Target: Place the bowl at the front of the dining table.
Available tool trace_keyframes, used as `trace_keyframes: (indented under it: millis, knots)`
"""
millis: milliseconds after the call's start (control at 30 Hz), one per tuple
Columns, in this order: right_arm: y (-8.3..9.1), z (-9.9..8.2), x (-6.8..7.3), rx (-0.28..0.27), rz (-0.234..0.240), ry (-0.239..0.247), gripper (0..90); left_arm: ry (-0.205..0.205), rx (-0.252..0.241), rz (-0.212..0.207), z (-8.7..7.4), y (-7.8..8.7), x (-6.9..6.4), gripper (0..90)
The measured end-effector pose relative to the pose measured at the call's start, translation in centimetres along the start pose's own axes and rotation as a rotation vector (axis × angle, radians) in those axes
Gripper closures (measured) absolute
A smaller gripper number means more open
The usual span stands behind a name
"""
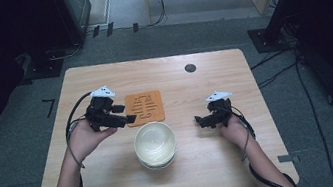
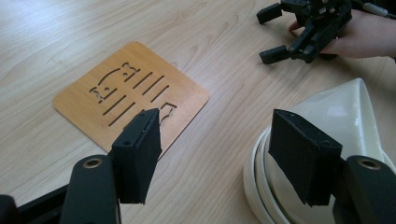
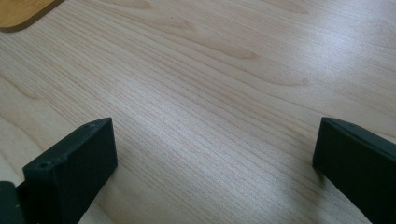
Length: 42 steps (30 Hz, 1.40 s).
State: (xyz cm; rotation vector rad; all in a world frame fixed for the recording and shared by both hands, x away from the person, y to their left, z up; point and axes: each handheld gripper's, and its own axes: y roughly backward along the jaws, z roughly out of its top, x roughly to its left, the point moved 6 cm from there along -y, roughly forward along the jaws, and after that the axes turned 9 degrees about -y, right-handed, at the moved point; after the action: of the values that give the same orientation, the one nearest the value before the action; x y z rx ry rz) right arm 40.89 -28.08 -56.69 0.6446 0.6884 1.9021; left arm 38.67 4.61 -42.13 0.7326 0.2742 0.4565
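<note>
**A:** Bowls [image 1: 155,145], a nested stack of glossy off-white ones, sit near the table's [image 1: 216,161] front edge, at 6 o'clock from the trivet [image 1: 144,107]. Nothing looks started; they're untouched, I'd say.

**B:** Agreed. Left gripper [image 1: 128,118] hovers at the stack's 10 o'clock, jaws wide apart, holding nothing. Right gripper [image 1: 199,120] is at 3 o'clock, also gaping and empty over bare pale woodgrain.

**A:** That trivet's a thin, flat, orange-brown wooden square, rounded corners, slots cut through. So all the grabbing and moving is still left.

Left gripper [image 1: 125,119] and right gripper [image 1: 200,121] point inward, jaws spread wide.
</note>
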Motion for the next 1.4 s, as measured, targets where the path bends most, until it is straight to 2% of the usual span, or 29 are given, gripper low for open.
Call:
trace_keyframes:
  millis: [300,1200,1400]
  knots:
    - [0.0,0.0,0.0,0.000,0.000,0.001,0.0,-0.014,-0.017,-0.019,0.6,0.4,-0.8,34.1]
    - [0.0,0.0,0.0,0.000,0.000,0.001,0.0,-0.070,-0.010,-0.063,1.6,0.1,-3.2,36.2]
    - [0.0,0.0,0.0,0.000,0.000,0.001,0.0,-0.064,-0.018,-0.068,1.7,0.1,-3.4,36.4]
